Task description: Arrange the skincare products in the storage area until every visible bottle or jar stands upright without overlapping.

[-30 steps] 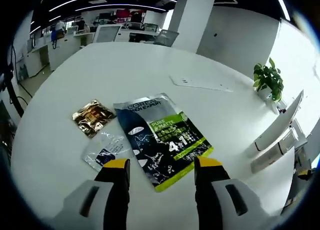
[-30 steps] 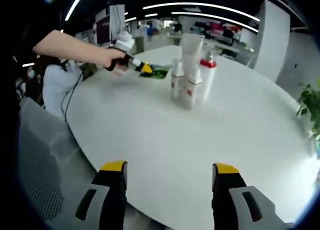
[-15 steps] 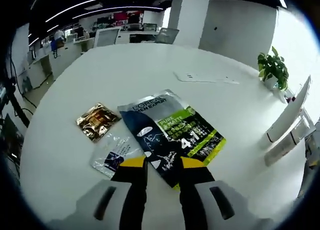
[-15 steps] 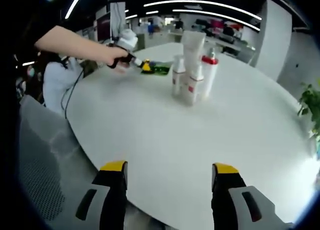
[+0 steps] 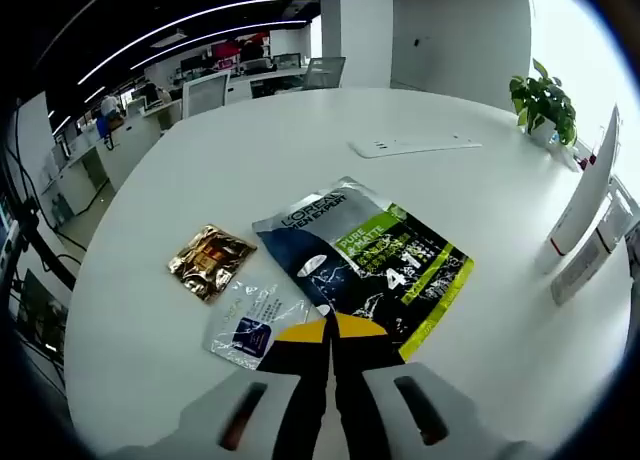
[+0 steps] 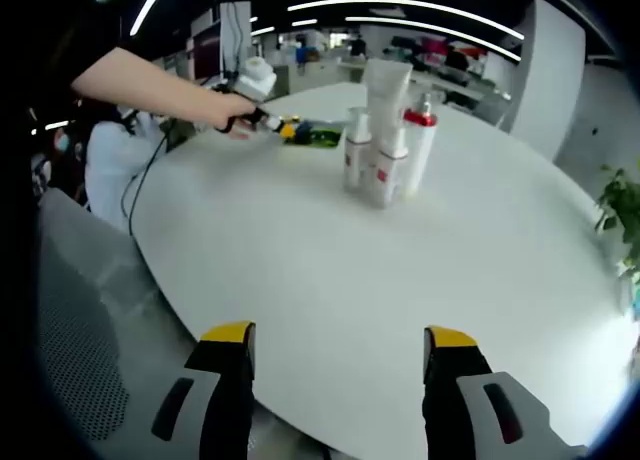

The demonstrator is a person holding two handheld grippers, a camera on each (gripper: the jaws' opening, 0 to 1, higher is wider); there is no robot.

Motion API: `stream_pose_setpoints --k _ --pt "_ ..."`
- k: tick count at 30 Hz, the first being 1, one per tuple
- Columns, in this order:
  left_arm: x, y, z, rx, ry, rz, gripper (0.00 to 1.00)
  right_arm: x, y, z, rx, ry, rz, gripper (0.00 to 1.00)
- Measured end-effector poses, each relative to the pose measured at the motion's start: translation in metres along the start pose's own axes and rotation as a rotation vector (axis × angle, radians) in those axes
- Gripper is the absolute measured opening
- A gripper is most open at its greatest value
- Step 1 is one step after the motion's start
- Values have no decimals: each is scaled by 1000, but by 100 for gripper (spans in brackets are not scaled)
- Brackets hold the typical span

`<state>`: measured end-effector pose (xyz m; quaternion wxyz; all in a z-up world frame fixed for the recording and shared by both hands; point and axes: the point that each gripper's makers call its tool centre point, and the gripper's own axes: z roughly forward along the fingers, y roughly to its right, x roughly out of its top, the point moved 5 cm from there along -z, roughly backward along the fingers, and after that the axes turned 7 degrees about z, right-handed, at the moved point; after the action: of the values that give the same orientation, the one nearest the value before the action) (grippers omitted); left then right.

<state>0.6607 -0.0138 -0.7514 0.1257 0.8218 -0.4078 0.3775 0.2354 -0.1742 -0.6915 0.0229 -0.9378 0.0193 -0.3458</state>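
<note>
Bottles [image 6: 385, 140] stand in a tight cluster on the white bench [image 6: 420, 280] in the right gripper view: a tall white tube, a red-capped pump and two or three smaller white ones, all upright as far as I can tell, though they crowd so close that some may touch. That part of the job looks mostly settled.

What remains lies flat at the other end. In the left gripper view a large dark sachet [image 5: 365, 265] with green print rests on the bench, a clear packet [image 5: 255, 322] just beside its near corner and a small gold packet [image 5: 210, 261] a little apart. The left gripper [image 5: 328, 332] has its jaws pressed together at the sachet's near edge; whether they pinch the edge or merely meet above it I cannot tell.

The right gripper [image 6: 340, 337] hangs over the bench's near rim with jaws wide and nothing between them, well apart from the bottles.

Judging by this, the flat packets are the unfinished business.
</note>
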Motion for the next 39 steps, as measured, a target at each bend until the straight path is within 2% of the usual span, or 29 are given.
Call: stream_pose_setpoints --k 5,9,12,13,14,15,16,17,19,20,23,27,31,34,36,39 --pt "2 -3 -2 -40 17 -42 0 0 1 0 -3 2 2 70" --pt "6 -4 -4 -90 50 -129 0 0 -1 0 3 2 -3 70" --pt "4 -7 -3 -82 40 -132 0 1 -3 1 7 0 -15 70" --pt "0 -3 -2 -117 21 -185 1 1 -3 0 8 1 -17 70" --pt "-2 -7 -2 -85 17 -224 1 1 -3 0 9 0 -17 70" --pt "-2 -6 -3 -82 31 -256 1 1 -3 0 9 0 -16 70" --pt "1 -2 -2 -114 59 -330 1 1 -2 0 6 3 -14 70" --pt "0 -2 -3 -111 52 -377 1 1 -2 0 5 4 -13 70" --pt "-1 -1 1 -124 40 -460 8 1 -1 0 4 5 -4 70" --pt "0 -3 3 -125 47 -477 12 1 -1 0 3 3 -3 70" --pt "5 -7 8 -99 42 -481 13 1 -1 0 4 4 -1 70" --pt "3 -8 11 -39 -33 -451 12 1 -1 0 2 1 -1 70" --pt "9 -6 10 -11 -42 -426 23 1 0 0 -2 2 3 70" --pt "10 -4 10 -13 -54 -414 24 1 0 0 -2 4 6 70" --pt "10 -1 11 -38 -52 -440 21 1 0 0 -1 3 4 70" --pt "10 -1 13 -42 -52 -479 17 1 0 0 -2 2 0 70"
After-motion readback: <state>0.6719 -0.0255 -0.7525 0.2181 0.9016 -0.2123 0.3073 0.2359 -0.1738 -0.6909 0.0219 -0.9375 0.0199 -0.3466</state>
